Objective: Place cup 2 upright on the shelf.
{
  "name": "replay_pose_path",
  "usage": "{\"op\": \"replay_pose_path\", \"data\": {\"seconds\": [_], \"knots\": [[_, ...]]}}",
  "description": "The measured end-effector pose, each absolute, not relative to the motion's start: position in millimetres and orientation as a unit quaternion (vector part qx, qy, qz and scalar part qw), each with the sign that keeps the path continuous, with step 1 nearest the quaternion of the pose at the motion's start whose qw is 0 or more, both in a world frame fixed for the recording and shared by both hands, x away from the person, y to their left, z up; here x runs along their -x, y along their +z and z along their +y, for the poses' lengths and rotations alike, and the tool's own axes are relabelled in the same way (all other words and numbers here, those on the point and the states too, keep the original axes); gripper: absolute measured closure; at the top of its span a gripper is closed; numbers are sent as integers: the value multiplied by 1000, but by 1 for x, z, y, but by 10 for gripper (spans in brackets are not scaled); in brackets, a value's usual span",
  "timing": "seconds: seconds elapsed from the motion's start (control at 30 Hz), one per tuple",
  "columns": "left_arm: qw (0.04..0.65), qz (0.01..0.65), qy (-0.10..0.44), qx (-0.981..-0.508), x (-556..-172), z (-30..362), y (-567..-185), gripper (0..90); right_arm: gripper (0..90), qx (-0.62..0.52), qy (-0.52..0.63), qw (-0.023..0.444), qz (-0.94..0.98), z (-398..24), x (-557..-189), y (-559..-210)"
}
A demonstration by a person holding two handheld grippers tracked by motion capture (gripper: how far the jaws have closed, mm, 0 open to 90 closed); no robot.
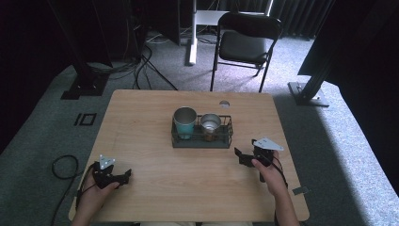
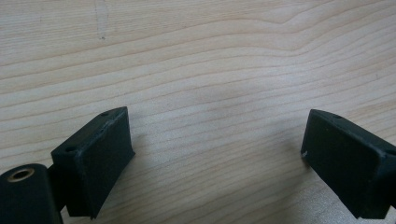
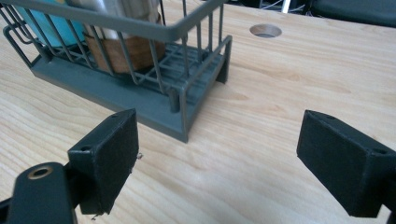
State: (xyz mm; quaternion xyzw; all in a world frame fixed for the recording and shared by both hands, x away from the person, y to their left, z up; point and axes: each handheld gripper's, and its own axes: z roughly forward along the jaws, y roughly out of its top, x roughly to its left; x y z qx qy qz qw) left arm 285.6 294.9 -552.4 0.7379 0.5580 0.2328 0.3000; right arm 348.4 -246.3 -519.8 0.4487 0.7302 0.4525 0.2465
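A dark wire basket (image 1: 225, 141) stands mid-table and holds a teal tumbler (image 1: 184, 122) on its left and a steel cup with a brown band (image 1: 210, 126) on its right. The right gripper view shows the basket's near corner (image 3: 183, 122), the steel cup (image 3: 126, 44) and the teal tumbler (image 3: 44, 29) behind the bars. My right gripper (image 1: 243, 156) (image 3: 217, 161) is open, just right of the basket, nothing between its jaws. My left gripper (image 1: 123, 178) (image 2: 217, 156) is open over bare wood at the front left, holding nothing.
The wooden table (image 1: 141, 117) has a round cable hole (image 1: 224, 103) (image 3: 265, 31) behind the basket. Beyond the table stand a black folding chair (image 1: 244, 42), dark stand legs and floor cables (image 1: 141, 66). A cable loops on the carpet at the left (image 1: 63, 167).
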Motion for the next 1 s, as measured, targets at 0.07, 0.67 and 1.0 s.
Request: {"op": "replay_pose_path", "data": {"seconds": [0.07, 0.67, 1.0], "knots": [[300, 558, 233, -738, -286, 295, -552, 94, 126, -451, 452, 246, 729, -249, -346, -522], [300, 558, 233, -738, -286, 295, -552, 94, 130, -455, 421, 237, 748, -273, -320, -542], [300, 558, 233, -738, -286, 295, -552, 93, 130, -456, 407, 233, 757, -283, -303, -550]]}}
